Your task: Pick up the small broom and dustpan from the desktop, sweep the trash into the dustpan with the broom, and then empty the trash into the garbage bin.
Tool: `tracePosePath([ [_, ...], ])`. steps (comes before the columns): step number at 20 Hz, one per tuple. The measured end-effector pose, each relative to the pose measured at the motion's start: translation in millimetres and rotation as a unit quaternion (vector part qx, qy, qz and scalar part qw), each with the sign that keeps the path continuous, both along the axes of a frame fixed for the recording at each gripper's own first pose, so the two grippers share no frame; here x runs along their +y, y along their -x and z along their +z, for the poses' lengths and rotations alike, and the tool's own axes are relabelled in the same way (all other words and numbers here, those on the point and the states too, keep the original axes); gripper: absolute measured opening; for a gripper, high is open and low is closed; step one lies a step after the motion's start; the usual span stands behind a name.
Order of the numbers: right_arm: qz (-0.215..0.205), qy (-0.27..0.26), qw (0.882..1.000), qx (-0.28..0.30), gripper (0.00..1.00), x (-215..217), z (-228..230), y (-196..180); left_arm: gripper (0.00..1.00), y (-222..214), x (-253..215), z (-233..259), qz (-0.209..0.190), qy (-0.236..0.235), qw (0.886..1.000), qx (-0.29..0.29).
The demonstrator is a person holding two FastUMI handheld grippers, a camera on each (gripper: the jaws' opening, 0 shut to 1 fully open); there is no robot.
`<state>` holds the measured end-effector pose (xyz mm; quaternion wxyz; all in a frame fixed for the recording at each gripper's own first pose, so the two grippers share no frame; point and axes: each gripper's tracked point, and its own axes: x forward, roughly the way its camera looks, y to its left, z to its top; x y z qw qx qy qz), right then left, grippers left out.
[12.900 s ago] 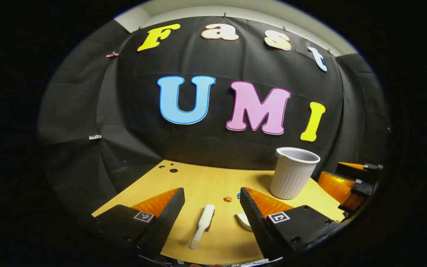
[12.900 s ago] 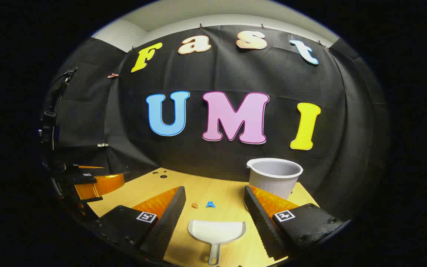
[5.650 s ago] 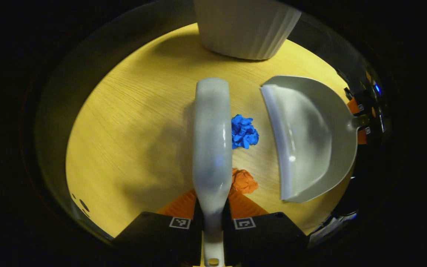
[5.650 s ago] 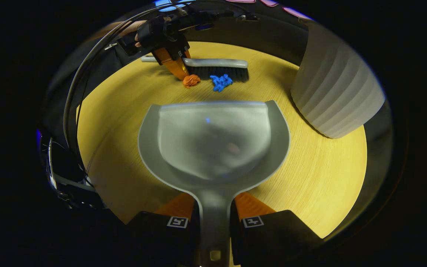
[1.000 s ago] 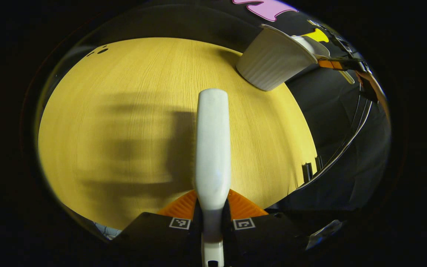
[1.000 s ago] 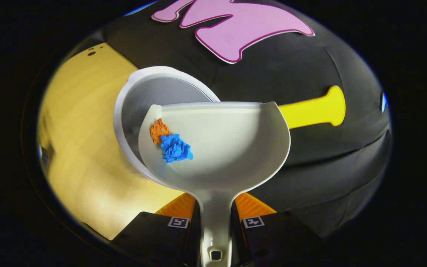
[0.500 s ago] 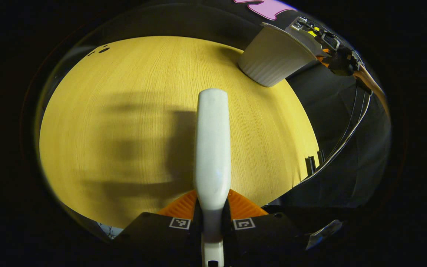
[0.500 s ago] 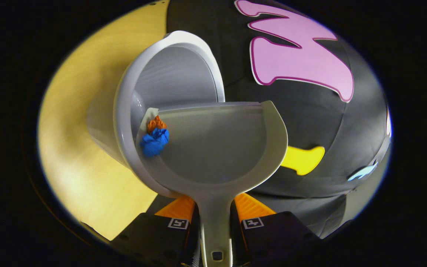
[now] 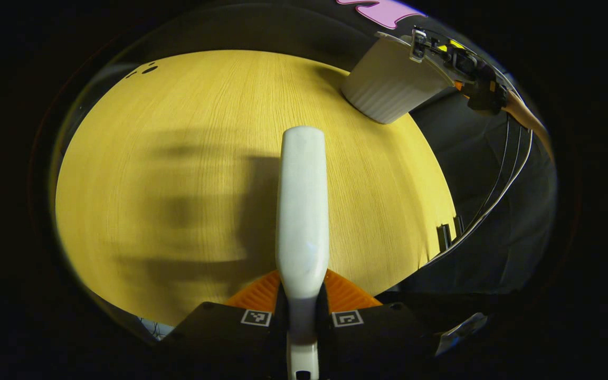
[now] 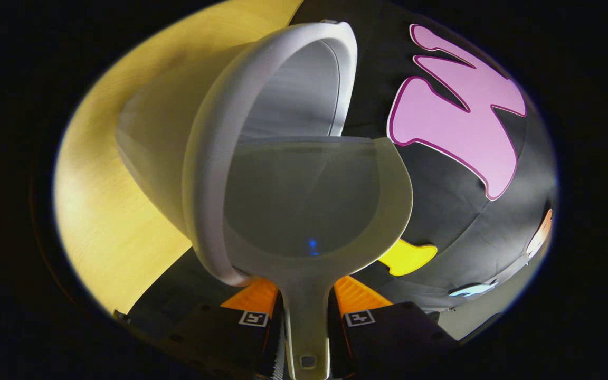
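Dustpan [image 10: 304, 206] tipped over bin [image 10: 219, 132]

Small broom [image 9: 302, 211]: pale grey-white plastic, back facing the left gripper view's camera, handle being clamped between the fingers of the left gripper [image 9: 302, 301] and head reaching out above the middle of the yellow wooden desktop [image 9: 177, 158]. Dustpan [image 10: 309, 211]: pale grey scoop with a stub handle being pinched by the right gripper [image 10: 305, 311], tipping sideways with its front lip lying over the bin's mouth, its pan showing bare. Garbage bin [image 10: 262, 132]: white ribbed cup-shaped tub, sitting near the far right edge of the desktop, mouth open.
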<state>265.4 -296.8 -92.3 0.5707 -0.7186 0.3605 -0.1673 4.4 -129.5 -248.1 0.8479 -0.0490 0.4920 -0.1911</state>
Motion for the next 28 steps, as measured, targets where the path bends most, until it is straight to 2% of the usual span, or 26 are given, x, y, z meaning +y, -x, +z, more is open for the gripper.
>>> tracePosePath([
  [2, -0.012, -0.019, 1.0, -0.001, 0.37, -8, -1, -3, 0.27, 0, 0, -1, 0.005, 0.001, 1.0, 0.001],
  [4, -0.029, -0.067, 0.997, -0.001, 0.37, -13, -11, 0, 0.31, 1, -2, -2, 0.012, 0.001, 1.0, 0.002],
  [6, -0.038, -0.105, 0.994, -0.009, 0.38, -11, -17, 2, 0.27, 1, -2, -4, 0.017, -0.001, 1.0, 0.004],
  [9, -0.049, -0.169, 0.984, -0.027, 0.38, -14, -19, 2, 0.27, 1, -6, -9, 0.024, -0.008, 1.0, 0.007],
  [11, -0.066, -0.23, 0.97, -0.044, 0.38, -14, -23, 4, 0.27, 2, -8, -11, 0.027, -0.013, 1.0, 0.005],
  [12, -0.074, -0.259, 0.962, -0.053, 0.38, -11, -25, 4, 0.31, 2, -9, -11, 0.029, -0.015, 0.999, 0.005],
  [13, -0.082, -0.286, 0.953, -0.06, 0.36, -9, -27, 5, 0.27, 2, -10, -11, 0.029, -0.016, 0.999, 0.005],
  [14, -0.085, -0.308, 0.945, -0.067, 0.38, -4, -28, 5, 0.27, 1, -9, -10, 0.029, -0.019, 0.999, 0.004],
  [15, -0.085, -0.326, 0.939, -0.072, 0.41, -3, -29, 3, 0.27, 1, -9, -10, 0.029, -0.022, 0.999, 0.002],
  [19, -0.091, -0.388, 0.912, -0.096, 0.38, 3, -30, 2, 0.27, 1, -9, -10, 0.032, -0.029, 0.999, 0.002],
  [20, -0.086, -0.407, 0.903, -0.111, 0.38, 9, -26, 1, 0.31, 1, -9, -10, 0.034, -0.031, 0.999, 0.002],
  [22, -0.102, -0.454, 0.876, -0.13, 0.38, 15, -28, 3, 0.31, 2, -10, -11, 0.038, -0.035, 0.999, 0.001],
  [23, -0.109, -0.478, 0.861, -0.137, 0.38, 20, -29, 2, 0.27, 1, -10, -11, 0.04, -0.036, 0.999, 0.001],
  [24, -0.107, -0.489, 0.854, -0.14, 0.38, 19, -30, 1, 0.27, 2, -10, -11, 0.043, -0.036, 0.998, 0.001],
  [26, -0.107, -0.492, 0.851, -0.151, 0.34, 16, -26, 3, 0.27, 1, -10, -11, 0.051, -0.032, 0.998, 0.001],
  [27, -0.11, -0.501, 0.845, -0.153, 0.41, 18, -27, 3, 0.27, 3, -10, -11, 0.055, -0.03, 0.998, 0.001],
  [28, -0.114, -0.518, 0.833, -0.156, 0.38, 22, -29, 3, 0.27, 2, -10, -12, 0.058, -0.028, 0.998, 0.002],
])
